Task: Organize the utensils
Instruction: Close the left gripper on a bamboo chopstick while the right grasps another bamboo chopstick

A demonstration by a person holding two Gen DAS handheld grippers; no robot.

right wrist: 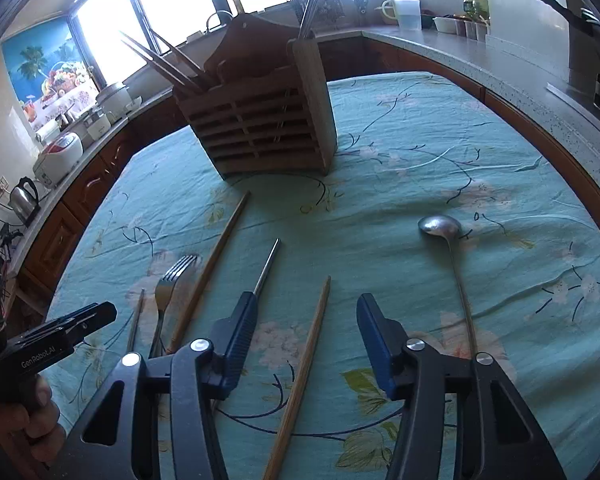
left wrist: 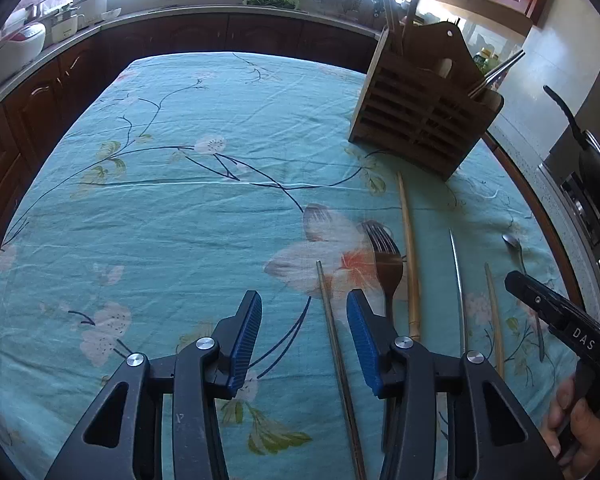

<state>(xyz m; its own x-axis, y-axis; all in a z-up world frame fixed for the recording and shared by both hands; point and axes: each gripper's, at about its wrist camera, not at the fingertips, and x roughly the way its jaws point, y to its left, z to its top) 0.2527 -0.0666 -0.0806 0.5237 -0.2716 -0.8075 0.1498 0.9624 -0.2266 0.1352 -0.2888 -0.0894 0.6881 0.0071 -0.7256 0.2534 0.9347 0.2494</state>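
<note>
Loosely lined up on the bench's floral cloth (left wrist: 172, 208) lie a fork (left wrist: 386, 256), chopsticks (right wrist: 300, 372) and a spoon (right wrist: 440, 226), before the wooden holder (right wrist: 260, 128). Both claws, left (left wrist: 304, 312) and right (right wrist: 304, 316), hover low, tilted downward, spread apart, holding nothing.

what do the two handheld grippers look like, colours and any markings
Both grippers, left and right, are black angular frames with silver round bolts and ribbed blue finger pads. The right one's side reads "DAS", the left one's "GenRobot.AI". Bare hands hold them; no sleeves or cables show.
</note>
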